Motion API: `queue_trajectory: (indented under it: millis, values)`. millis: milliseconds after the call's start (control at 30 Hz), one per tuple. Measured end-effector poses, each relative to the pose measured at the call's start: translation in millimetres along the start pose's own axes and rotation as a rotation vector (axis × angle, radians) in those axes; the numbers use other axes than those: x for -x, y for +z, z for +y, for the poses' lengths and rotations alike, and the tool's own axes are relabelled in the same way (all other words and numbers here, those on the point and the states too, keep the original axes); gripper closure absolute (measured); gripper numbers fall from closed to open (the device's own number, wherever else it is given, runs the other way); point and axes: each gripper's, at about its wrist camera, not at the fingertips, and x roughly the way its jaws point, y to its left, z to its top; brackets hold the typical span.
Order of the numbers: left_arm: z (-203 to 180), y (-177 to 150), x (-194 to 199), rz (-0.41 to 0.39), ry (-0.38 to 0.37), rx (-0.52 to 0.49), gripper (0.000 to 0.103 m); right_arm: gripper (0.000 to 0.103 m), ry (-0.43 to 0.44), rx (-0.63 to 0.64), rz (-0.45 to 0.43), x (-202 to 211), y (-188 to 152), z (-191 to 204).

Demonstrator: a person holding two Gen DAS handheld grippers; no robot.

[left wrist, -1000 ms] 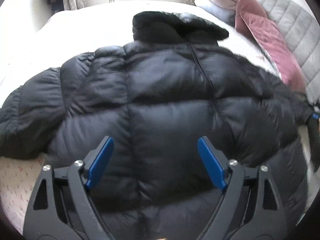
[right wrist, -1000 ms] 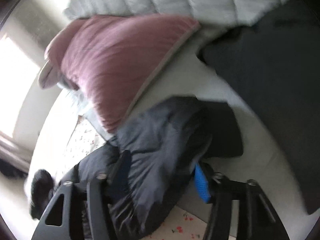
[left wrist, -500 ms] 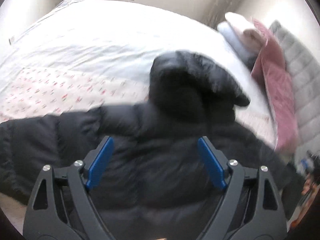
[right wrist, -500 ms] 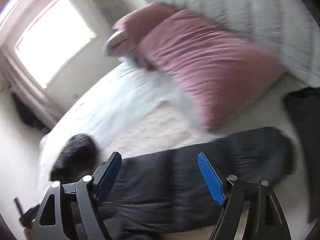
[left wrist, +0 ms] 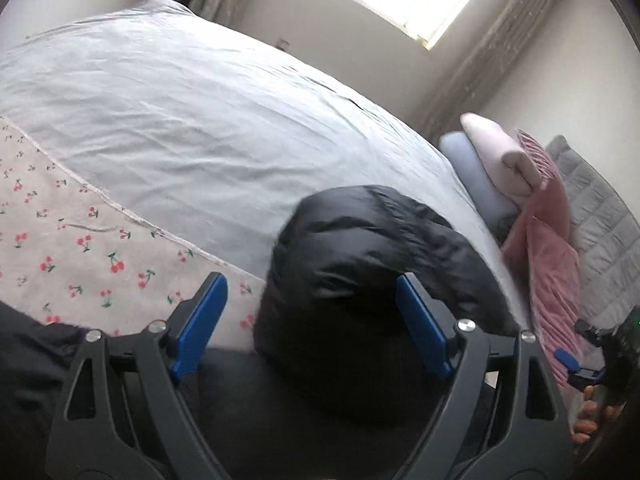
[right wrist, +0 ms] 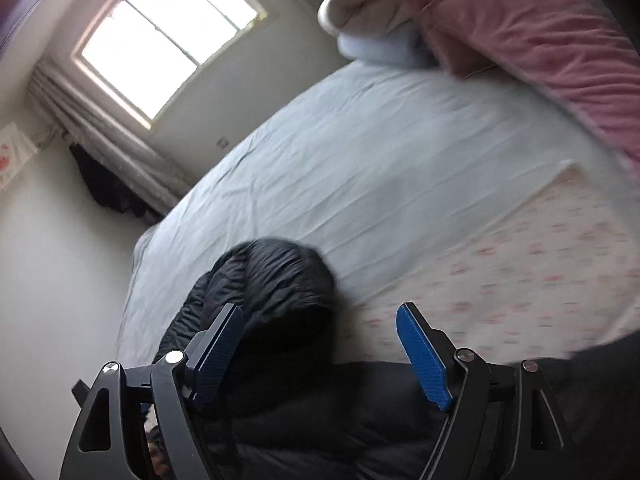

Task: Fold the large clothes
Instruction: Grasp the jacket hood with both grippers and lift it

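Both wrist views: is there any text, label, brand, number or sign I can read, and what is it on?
None can be read.
Black puffer jacket: no visible logo or tag.
Cherry-print sheet: pattern only, no words.
Paper on the wall in the right wrist view: red marks, too blurred to read.
Left gripper and right gripper: no markings visible.

Your left gripper [left wrist: 312,328] has its blue-padded jaws spread wide, hovering above the black quilted puffer jacket [left wrist: 360,280], whose rounded hood bulges up between the two pads with neither pad closed on it. The jacket lies on the bed across a cream sheet printed with red cherries [left wrist: 80,248] that adjoins a pale blue sheet [left wrist: 200,120]. At your right, pink velvet pillows [left wrist: 552,264] lean against a grey quilted headboard [left wrist: 600,220], and your right gripper [left wrist: 576,364] shows at the frame edge.
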Motion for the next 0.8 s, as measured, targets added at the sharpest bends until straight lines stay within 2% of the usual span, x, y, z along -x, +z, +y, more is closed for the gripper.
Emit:
queue_trajectory:
  millis: [100, 233, 367, 467, 533, 667, 800]
  values:
    - [11.1, -6.9, -21.1, 0.014, 0.012, 0.03, 0.023, 0.023, -0.015, 0.059, 0.004, -38.6, -2.2, 21.8]
    - [32.7, -28.0, -32.8, 0.024, -0.024, 0.093, 0.028, 0.023, -0.024, 0.071, -0.003, -79.6, 3.0, 35.5]
    - [27.4, -36.0, -31.3, 0.017, 0.005, 0.012, 0.031, 0.023, 0.032, -0.015, 0.0, -109.8, 7.9, 36.7]
    - [35.2, -35.6, -34.9, 0.03, 0.003, 0.022, 0.034, 0.023, 0.034, 0.008, -0.027, -129.7, 9.7, 48.2]
    - [36.7, -36.3, -34.5, 0.035, 0.01, 0.014, 0.035, 0.023, 0.01, 0.026, -0.037, -143.1, 11.2, 49.4]
    - [38.2, -37.3, -34.1, 0.041, 0.012, 0.005, 0.035, 0.023, -0.061, -0.011, 0.015, -181.7, 5.3, 36.0]
    - [41.2, -36.8, -35.5, 0.043, 0.003, 0.008, 0.035, 0.023, -0.134, 0.068, 0.048, -202.8, -5.9, 36.8]
